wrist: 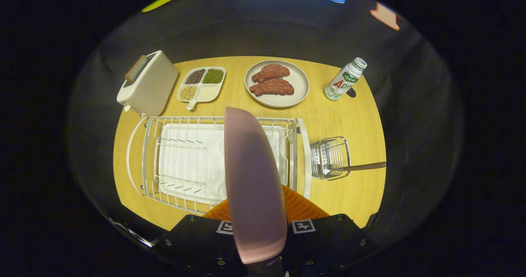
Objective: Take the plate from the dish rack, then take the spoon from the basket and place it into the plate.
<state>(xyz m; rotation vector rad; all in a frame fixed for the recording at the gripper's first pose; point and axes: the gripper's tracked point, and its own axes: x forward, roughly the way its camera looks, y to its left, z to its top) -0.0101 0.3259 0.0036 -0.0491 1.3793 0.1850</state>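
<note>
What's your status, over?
Gripper shut on plate, held on edge above rack. Spoon in basket beside the rack, handle out. Table space beyond rack taken by dishes.

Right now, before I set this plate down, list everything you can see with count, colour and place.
plate: one, pink, edge-on between the fingers, above the rack
dish rack: one, white wire, beyond the fingers
basket: one, wire, beside the rack
spoon: one, dark handle sticking out of the basket
toaster: one, cream, behind the rack
divided dish: one, white, holding beans and grains, beside the toaster
meat plate: one, beige, two brown pieces
bottle: one, white, beside the meat plate
table: one, yellow wood
gripper: one, shut on the plate
</note>
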